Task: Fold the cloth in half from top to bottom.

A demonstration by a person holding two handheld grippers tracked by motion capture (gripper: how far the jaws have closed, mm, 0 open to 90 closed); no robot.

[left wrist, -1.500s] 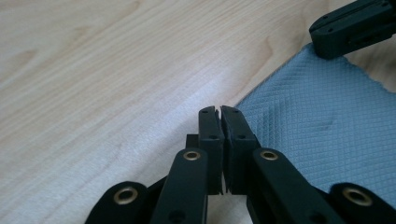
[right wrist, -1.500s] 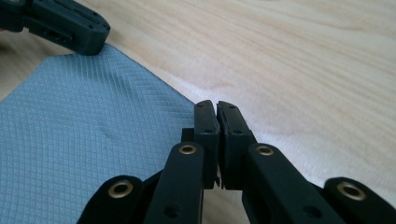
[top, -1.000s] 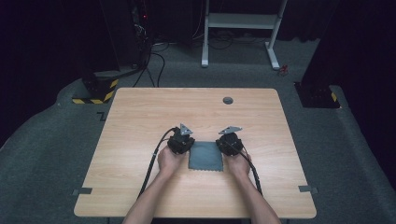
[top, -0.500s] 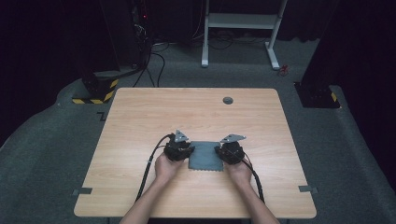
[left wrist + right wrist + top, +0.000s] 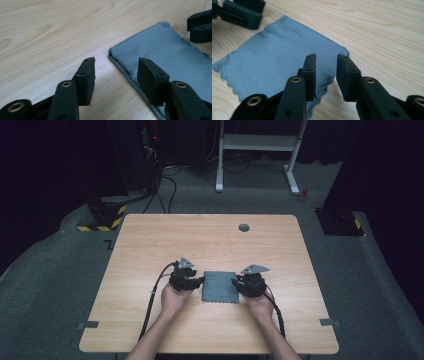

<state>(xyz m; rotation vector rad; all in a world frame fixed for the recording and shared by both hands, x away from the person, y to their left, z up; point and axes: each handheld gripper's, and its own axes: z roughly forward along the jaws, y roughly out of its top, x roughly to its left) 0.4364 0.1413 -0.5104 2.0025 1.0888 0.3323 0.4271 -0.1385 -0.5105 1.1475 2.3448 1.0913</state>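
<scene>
Now a folded grey cloth (image 5: 219,287) lies flat on the wooden desk (image 5: 150,245), nearer the desk's front edge than its back edge and about midway between its side edges. The left gripper (image 5: 115,72) sits at the cloth's left edge; its jaws have just been opening and stand released, one over bare wood, the other over the cloth's folded edge, pressing nothing. The right gripper (image 5: 326,68) sits at the cloth's right edge; its jaws have just been opening too, parted above the scalloped corner without clamping it.
</scene>
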